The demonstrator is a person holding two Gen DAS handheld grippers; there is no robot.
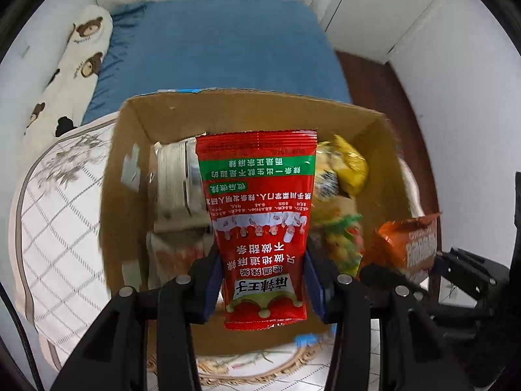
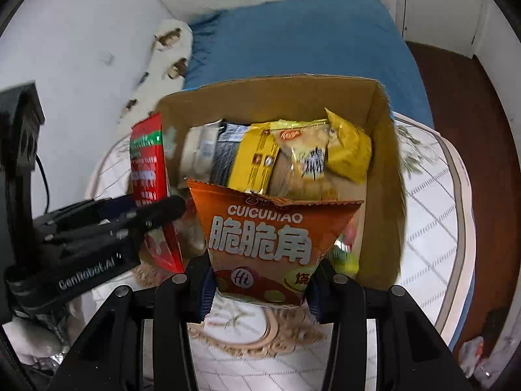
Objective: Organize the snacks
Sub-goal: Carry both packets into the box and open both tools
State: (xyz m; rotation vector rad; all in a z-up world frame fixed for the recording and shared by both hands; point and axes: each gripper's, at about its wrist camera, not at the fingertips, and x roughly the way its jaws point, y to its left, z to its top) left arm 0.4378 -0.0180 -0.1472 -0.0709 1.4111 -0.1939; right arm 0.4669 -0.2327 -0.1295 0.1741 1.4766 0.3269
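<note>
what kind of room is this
Most likely a bedroom: a bed with a blue sheet and a bear-print white pillow lies behind the brown cardboard snack box, with white cupboard doors beside it.

the red packet [image 1: 260, 228] covers the middle of the cardboard box [image 1: 130, 150], hiding part of a silvery pack [image 1: 177, 179] behind it. near the box's right wall, a green and yellow packet [image 1: 342, 241] is smeared by blur, its print unreadable. in the right wrist view the orange packet [image 2: 270, 238] hides the box's near wall, and its lowest print is cut off by the fingers [image 2: 205, 288].
</note>
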